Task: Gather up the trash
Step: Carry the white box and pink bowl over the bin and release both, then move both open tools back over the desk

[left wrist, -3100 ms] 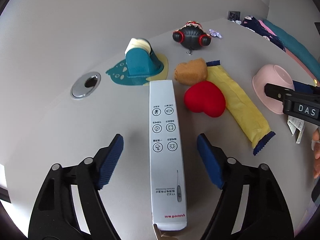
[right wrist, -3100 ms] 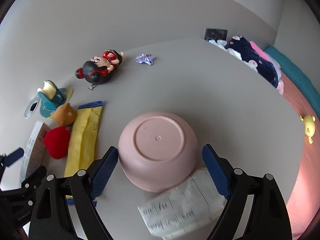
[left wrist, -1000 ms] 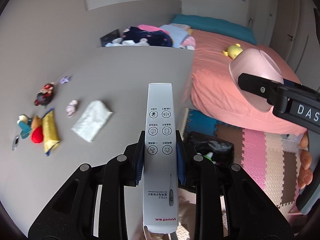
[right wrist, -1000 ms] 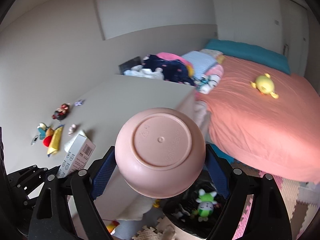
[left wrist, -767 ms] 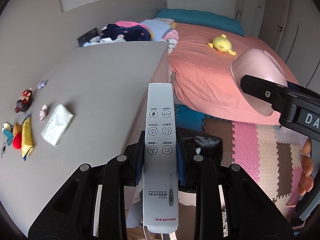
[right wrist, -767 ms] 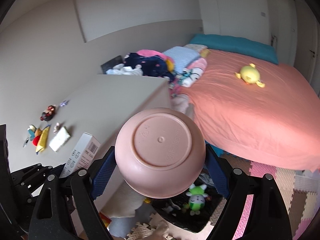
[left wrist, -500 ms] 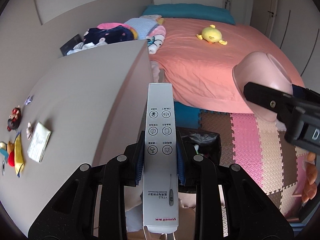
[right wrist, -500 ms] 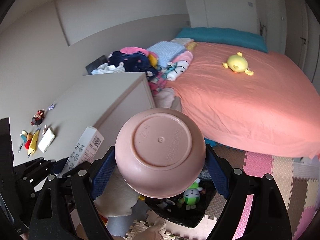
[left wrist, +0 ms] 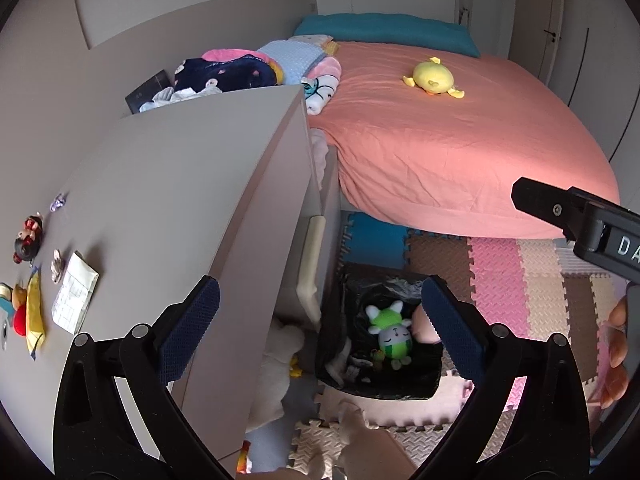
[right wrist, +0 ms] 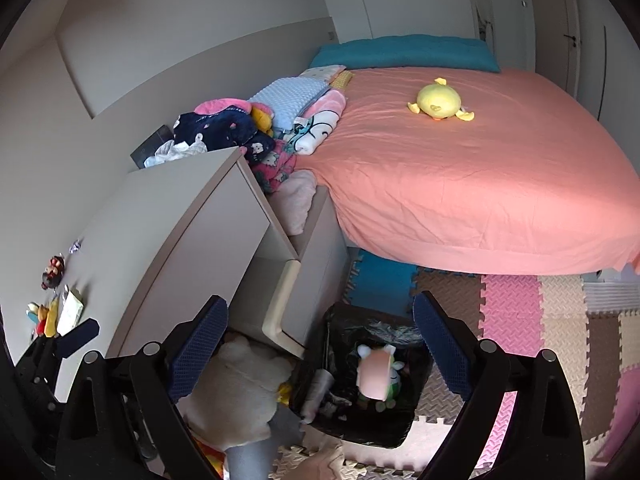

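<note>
Black bin (left wrist: 376, 390): it sits on the floor mats, just beside the side of the grey desk, and it has a black bag for a liner.
Left claw (left wrist: 320, 320): its blue pads are spread wide and the jaws are opening; nothing is between them. It hangs over the bin and points down at it.
Right claw (right wrist: 320, 344): its jaws are wide apart and opening too; nothing is gripped. It is over the bin as well. From the left camera, one black arm of it pokes in at the right edge.
Pink bowl (right wrist: 374, 376): it is down in the bin and looks blurry, right in front of the green toy. From the left camera only a pink bit shows (left wrist: 424, 322), partly hidden behind the pad.
Green toy (left wrist: 390, 330): a green and white plush lies in the bin.
White box: no frame shows it clearly; a pale long thing (right wrist: 318, 390) leans at the left side of the bin, but it cannot be told what it is.
Grey desk (left wrist: 168, 184): a folded paper (left wrist: 74, 298), a yellow wrapper (left wrist: 34, 316) and small toys lie near its left end.
Bed (left wrist: 452, 136): a pink sheet covers it, and a yellow duck (left wrist: 434, 77) sits on top.
Fingers (left wrist: 618, 348): a person's fingers show at the right edge.
</note>
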The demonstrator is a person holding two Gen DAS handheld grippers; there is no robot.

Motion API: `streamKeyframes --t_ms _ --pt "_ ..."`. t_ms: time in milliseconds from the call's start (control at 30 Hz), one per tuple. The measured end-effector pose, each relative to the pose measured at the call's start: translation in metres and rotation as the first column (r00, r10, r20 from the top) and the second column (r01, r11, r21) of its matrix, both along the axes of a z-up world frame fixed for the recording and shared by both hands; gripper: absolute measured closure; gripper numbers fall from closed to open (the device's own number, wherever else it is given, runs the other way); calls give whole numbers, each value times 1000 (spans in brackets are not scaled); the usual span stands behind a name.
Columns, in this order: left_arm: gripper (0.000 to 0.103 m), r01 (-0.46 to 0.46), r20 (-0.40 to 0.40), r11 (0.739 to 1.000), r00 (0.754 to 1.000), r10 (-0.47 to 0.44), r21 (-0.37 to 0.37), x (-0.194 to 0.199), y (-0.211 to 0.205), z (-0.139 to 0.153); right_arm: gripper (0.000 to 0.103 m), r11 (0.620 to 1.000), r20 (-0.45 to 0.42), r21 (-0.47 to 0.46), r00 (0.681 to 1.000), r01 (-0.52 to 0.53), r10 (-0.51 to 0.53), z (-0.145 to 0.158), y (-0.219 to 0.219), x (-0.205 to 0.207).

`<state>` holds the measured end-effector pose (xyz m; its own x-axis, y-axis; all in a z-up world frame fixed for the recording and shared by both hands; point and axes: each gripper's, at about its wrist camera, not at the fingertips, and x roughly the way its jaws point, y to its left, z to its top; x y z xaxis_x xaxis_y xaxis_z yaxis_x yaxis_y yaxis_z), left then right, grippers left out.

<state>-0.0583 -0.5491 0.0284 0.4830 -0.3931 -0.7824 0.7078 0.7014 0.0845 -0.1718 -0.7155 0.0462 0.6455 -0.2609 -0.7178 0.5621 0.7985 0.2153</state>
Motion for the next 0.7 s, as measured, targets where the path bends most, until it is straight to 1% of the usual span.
streamKeyframes --t_ms 200,467,567,700 --pt "5 -1 1 1000 1000 1 1 2 7 3 9 1000 -13 1 1000 -13 13 -2 5 4" --pt "5 -20 -9 1000 1000 20 -20 6 24 5 9 999 -11 -11 999 -37 37 3 18 10" --pt "5 -44 0 999 999 44 -29 11 38 10 9 998 4 -7 998 -57 57 7 28 14" --pt "5 -90 23 996 996 91 -25 21 61 17 9 995 12 -33 996 -89 90 11 50 26"
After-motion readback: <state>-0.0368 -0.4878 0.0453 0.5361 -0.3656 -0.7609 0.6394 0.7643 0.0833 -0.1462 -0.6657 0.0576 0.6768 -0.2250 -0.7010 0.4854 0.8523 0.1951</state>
